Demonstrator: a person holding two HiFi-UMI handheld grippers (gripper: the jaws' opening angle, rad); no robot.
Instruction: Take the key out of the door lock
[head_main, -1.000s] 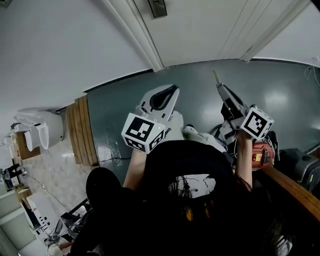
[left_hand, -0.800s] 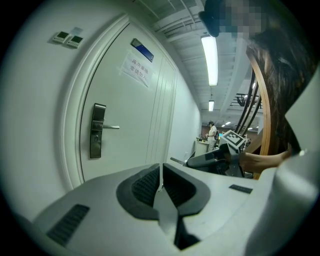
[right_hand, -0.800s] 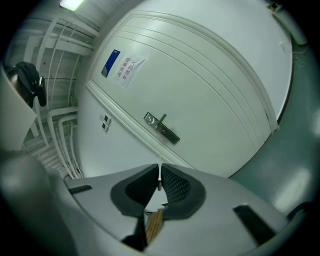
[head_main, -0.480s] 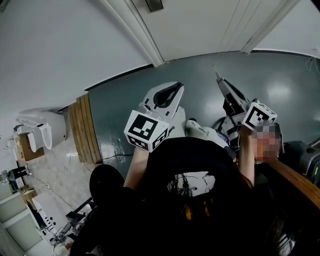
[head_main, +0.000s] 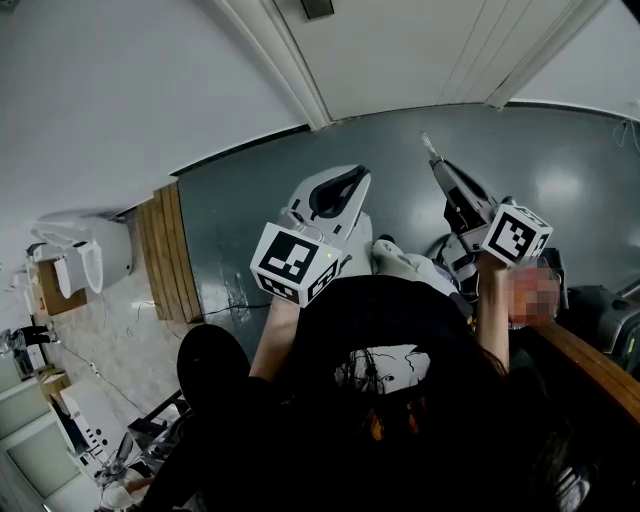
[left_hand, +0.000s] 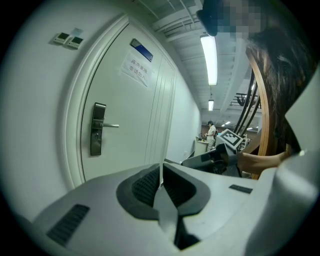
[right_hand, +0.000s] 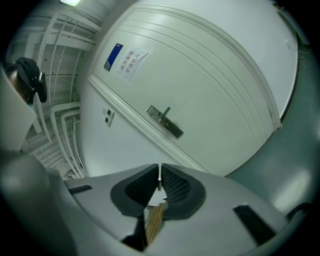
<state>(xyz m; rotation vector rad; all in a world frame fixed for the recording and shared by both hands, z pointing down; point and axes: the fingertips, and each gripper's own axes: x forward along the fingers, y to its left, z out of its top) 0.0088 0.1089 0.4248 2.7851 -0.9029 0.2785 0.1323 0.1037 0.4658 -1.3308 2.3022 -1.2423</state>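
The white door (left_hand: 135, 125) stands ahead of both grippers, some way off, with its dark lock plate (left_hand: 97, 129) and lever handle (left_hand: 111, 125). In the right gripper view the lock plate (right_hand: 165, 121) lies tilted, too small to show a keyhole. My right gripper (right_hand: 159, 175) is shut on a thin silvery sliver, seemingly the key (right_hand: 159, 181). In the head view that sliver, the key (head_main: 427, 143), sticks out of the right gripper (head_main: 432, 155), which is held apart from the door. My left gripper (left_hand: 161, 172) is shut with nothing in it and shows at centre as the left gripper (head_main: 345, 180).
A paper notice (left_hand: 135, 70) is stuck high on the door. Wooden boards (head_main: 165, 260) lie on the grey floor at left, beside a white appliance (head_main: 80, 265). A wooden rail (head_main: 590, 370) and dark equipment (head_main: 600, 310) sit at right. A person (left_hand: 212, 131) stands far down the corridor.
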